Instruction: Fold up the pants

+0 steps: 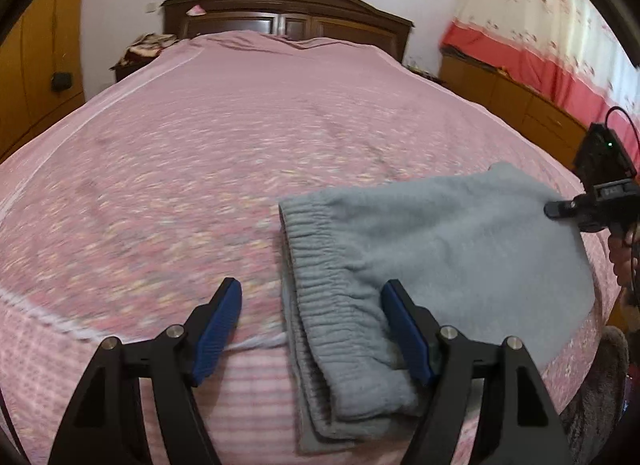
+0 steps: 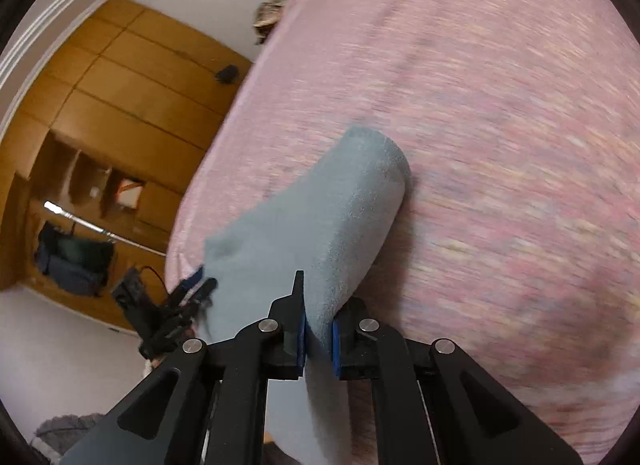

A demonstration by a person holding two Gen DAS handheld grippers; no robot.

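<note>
Grey fleece pants [image 1: 440,233] lie folded on the pink bedspread [image 1: 240,125] near its front right edge, with the elastic waistband to the left. My left gripper [image 1: 314,321] hangs open over the waistband, one blue pad on each side of it and neither pressing on it. My right gripper [image 2: 319,329] is shut on the pants [image 2: 320,217], pinching a raised fold of fabric that arches up off the bedspread [image 2: 500,105]. In the left wrist view the right gripper [image 1: 560,209] reaches in at the pants' far right edge. The left gripper [image 2: 192,285] shows blurred at the cloth's left side.
A dark wooden headboard [image 1: 288,5] closes the far end of the bed. Wooden cabinets [image 1: 500,89] under a red and white curtain line the right side. A wooden wardrobe [image 2: 120,85] stands beyond the left side. A hand [image 1: 620,257] holds the right gripper.
</note>
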